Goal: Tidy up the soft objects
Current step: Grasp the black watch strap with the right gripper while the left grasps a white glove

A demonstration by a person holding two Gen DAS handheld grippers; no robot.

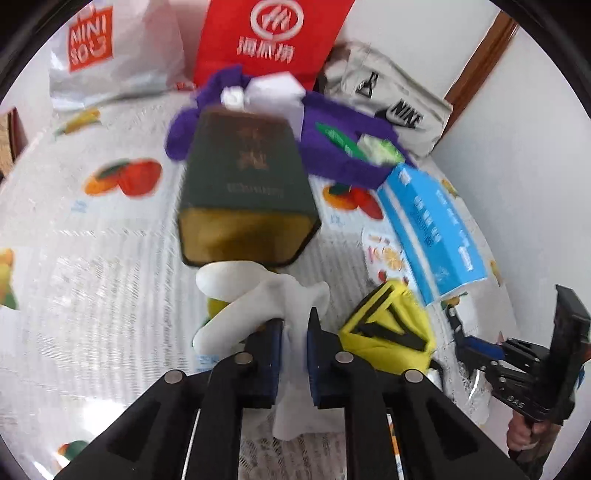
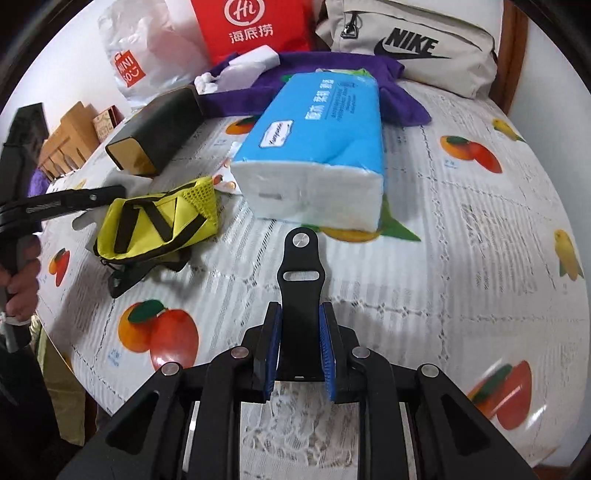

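Left tongs (image 1: 293,332) are pinched on a white cloth (image 1: 258,295), just near of the dark box (image 1: 243,192). Right tongs (image 2: 300,339) clamp a black strap-like piece (image 2: 300,273). Cloth's only caught by a fold, so it could slip or snag the box. Yellow bag (image 1: 388,332) sits just right of the left tongs on the counter (image 1: 92,258).

Readable marks: "MINISO" in white on an orange-red square, printed on a white plastic bag (image 2: 147,55) at the table's far edge. "Hi" in a white ring above "海底捞" on a red paper bag (image 2: 255,29). "NIKE" with swoosh, black on a beige bag (image 2: 417,48). Blue tissue pack (image 2: 321,122) carries white Chinese characters and a small script label, too blurred to read. Dark green box (image 1: 247,177) has gold lettering, illegible.
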